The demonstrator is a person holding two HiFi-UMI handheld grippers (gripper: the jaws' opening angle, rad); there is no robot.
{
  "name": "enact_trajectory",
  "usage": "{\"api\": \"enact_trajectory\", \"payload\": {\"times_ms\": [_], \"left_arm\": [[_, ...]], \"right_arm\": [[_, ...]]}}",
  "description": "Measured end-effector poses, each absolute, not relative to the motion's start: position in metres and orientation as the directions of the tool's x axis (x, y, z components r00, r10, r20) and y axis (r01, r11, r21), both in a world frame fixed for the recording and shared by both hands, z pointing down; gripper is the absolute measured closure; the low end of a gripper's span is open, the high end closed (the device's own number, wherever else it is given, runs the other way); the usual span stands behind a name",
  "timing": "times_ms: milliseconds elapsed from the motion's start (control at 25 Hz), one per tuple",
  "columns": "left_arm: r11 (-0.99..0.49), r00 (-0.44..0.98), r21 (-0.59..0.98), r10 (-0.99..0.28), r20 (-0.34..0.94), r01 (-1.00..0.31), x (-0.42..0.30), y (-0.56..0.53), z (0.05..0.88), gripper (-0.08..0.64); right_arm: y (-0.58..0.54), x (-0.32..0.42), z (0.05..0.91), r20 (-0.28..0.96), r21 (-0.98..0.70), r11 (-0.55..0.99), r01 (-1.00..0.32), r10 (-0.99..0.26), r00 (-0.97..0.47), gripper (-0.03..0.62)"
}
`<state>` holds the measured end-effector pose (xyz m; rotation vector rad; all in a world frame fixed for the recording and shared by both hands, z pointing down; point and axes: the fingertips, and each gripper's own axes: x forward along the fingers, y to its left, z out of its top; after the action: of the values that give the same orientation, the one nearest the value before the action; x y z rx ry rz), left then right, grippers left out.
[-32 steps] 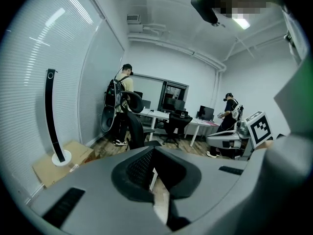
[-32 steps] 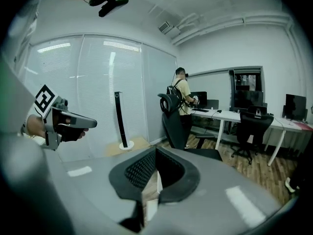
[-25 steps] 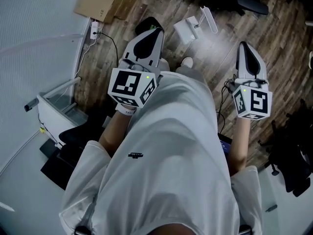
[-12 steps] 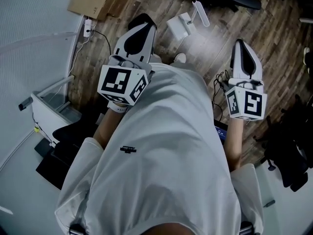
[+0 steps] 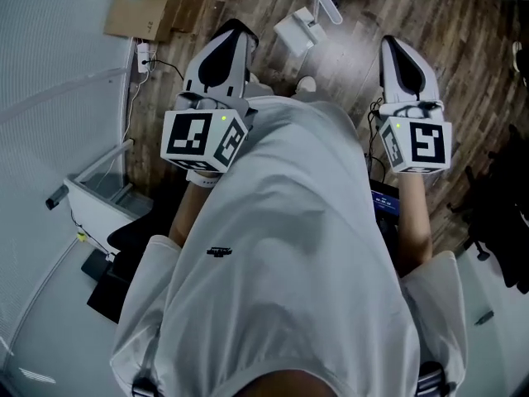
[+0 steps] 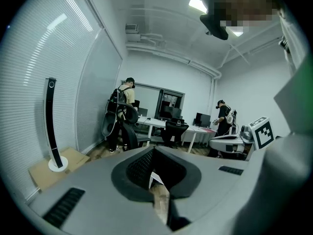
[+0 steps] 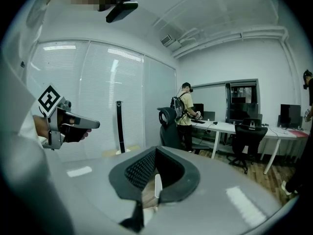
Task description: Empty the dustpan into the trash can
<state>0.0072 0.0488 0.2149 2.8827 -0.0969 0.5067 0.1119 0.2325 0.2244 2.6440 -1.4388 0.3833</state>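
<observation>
The person's white shirt [image 5: 281, 263] fills the head view and hides the floor under it. The left gripper [image 5: 235, 26] and the right gripper [image 5: 392, 43] point ahead, both with jaws pressed together and holding nothing. Ahead and between them on the wood floor [image 5: 355, 64] lies the white dustpan [image 5: 299, 30], clear of both grippers, its shape hard to make out.
</observation>
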Motion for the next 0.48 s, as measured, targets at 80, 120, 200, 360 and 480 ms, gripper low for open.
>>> {"api": "enact_trajectory", "payload": {"times_ms": [80,120,200,360,480], "left_arm": [[-0.976,0.940,0.196,-0.023,0.341,-0.095,0.007,0.052,0.214,0.553],[-0.976,0.940,0.196,-0.020,0.340,-0.091,0.007,0.055,0.214,0.553],[-0.976,0.940,0.199,-0.016,0.342,-0.090,0.008,0.058,0.214,0.554],[-0.974,0.936,0.208,-0.011,0.352,-0.089,0.007,0.063,0.219,0.554],[-0.974,0.936,0.209,-0.007,0.353,-0.086,0.004,0.067,0.220,0.552]], "right_arm": [[0.232,0.110,0.223,0.269,-0.031,-0.546,-0.837,-0.811,0.519,0.581],[0.233,0.109,0.222,0.267,-0.030,-0.545,-0.838,-0.812,0.518,0.581],[0.233,0.109,0.220,0.265,-0.030,-0.541,-0.841,-0.815,0.515,0.581],[0.234,0.108,0.222,0.278,-0.009,-0.534,-0.845,-0.813,0.511,0.581],[0.236,0.104,0.222,0.281,-0.018,-0.536,-0.844,-0.813,0.510,0.581]]}}
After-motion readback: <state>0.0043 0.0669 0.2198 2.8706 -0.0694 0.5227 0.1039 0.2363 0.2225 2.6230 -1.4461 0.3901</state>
